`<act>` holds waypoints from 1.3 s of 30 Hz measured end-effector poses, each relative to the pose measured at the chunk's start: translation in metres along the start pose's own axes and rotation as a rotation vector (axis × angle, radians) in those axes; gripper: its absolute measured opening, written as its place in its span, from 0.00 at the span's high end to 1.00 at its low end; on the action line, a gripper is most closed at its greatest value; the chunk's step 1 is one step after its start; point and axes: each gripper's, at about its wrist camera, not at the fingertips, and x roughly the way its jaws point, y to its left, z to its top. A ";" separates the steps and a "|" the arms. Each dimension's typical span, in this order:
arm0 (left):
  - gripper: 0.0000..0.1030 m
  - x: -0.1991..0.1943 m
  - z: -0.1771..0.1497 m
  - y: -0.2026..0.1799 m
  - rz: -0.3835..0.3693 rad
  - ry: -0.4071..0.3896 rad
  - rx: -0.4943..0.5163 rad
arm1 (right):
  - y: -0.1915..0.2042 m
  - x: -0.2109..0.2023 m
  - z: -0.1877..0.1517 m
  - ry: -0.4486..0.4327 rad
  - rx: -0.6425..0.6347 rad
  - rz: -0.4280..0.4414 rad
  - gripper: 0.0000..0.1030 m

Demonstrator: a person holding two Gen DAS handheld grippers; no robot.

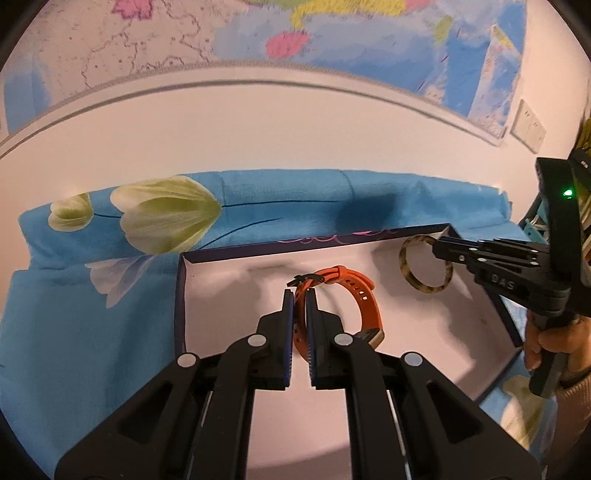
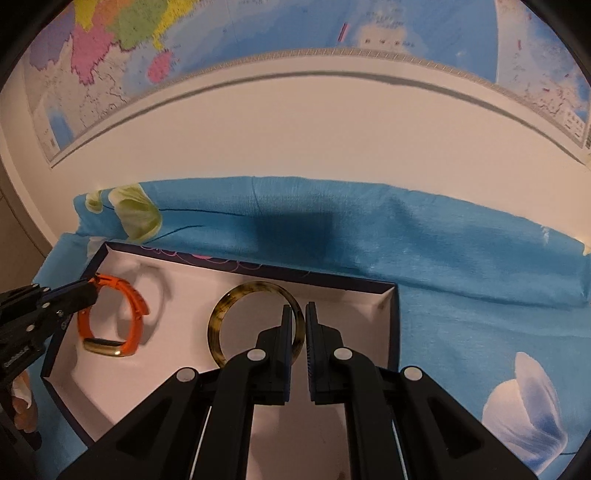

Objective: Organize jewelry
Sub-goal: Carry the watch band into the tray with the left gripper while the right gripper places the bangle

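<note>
Nearest in the left wrist view, the left gripper (image 1: 300, 295) has its black fingers clamped on the strap of an orange silicone watch with a gold-coloured case (image 1: 345, 295), holding it upright over the white floor of a shallow, dark-rimmed cardboard box (image 1: 180, 295). The strap looks soft and bendy, light and a little grippy; a pinch on the band near the buckle seems safer than on the smooth metal case.

In the right wrist view, the right gripper (image 2: 299, 312) is closed on the rim of a rigid, glossy tortoiseshell bangle (image 2: 221, 314), also hanging inside the box. It appears stiff, slick and possibly brittle, so a firm hold across the rim and a gentle set-down would suit.

Beyond lies a blue flowered cloth (image 2: 443, 251), then a wall with a map (image 2: 129, 33).
</note>
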 end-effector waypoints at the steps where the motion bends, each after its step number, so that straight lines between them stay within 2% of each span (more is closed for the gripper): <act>1: 0.93 0.004 0.001 0.001 0.005 0.008 0.000 | 0.001 0.002 0.000 0.008 -0.003 -0.009 0.95; 6: 0.93 0.019 0.007 0.002 0.028 0.043 -0.002 | -0.001 0.010 0.004 0.041 0.007 -0.026 0.94; 11: 0.92 0.027 0.011 0.001 0.050 0.074 0.000 | -0.002 0.008 0.005 0.028 0.018 -0.047 0.90; 12: 0.89 0.030 0.012 0.002 0.067 0.085 -0.006 | 0.000 0.007 0.005 0.019 0.017 -0.051 0.89; 13: 0.76 0.030 0.012 0.002 0.077 0.083 -0.015 | 0.001 0.004 0.004 0.008 0.016 -0.049 0.88; 15: 0.68 0.022 0.012 0.004 0.079 0.051 -0.025 | 0.001 -0.006 0.001 -0.020 0.014 -0.041 0.82; 17: 0.68 0.008 0.010 0.002 0.091 0.004 -0.011 | 0.003 -0.023 -0.005 -0.066 -0.008 -0.018 0.74; 20: 0.62 -0.018 0.004 -0.003 0.105 -0.062 0.015 | 0.011 -0.056 -0.020 -0.135 -0.057 0.033 0.66; 21: 0.55 -0.031 0.001 -0.004 0.102 -0.094 0.025 | 0.012 -0.066 -0.026 -0.153 -0.069 0.050 0.62; 22: 0.46 -0.042 -0.003 -0.004 0.098 -0.118 0.028 | 0.013 -0.078 -0.034 -0.174 -0.084 0.068 0.61; 26: 0.38 -0.085 -0.023 -0.010 0.102 -0.212 0.040 | 0.023 -0.110 -0.066 -0.202 -0.137 0.121 0.56; 28: 0.29 -0.104 -0.041 -0.014 0.100 -0.244 0.048 | 0.028 -0.122 -0.083 -0.201 -0.162 0.142 0.55; 31: 0.26 -0.121 -0.064 -0.020 0.093 -0.264 0.063 | 0.039 -0.131 -0.109 -0.192 -0.202 0.135 0.55; 39: 0.26 -0.138 -0.119 -0.031 0.104 -0.259 0.052 | 0.063 -0.139 -0.158 -0.131 -0.227 0.193 0.55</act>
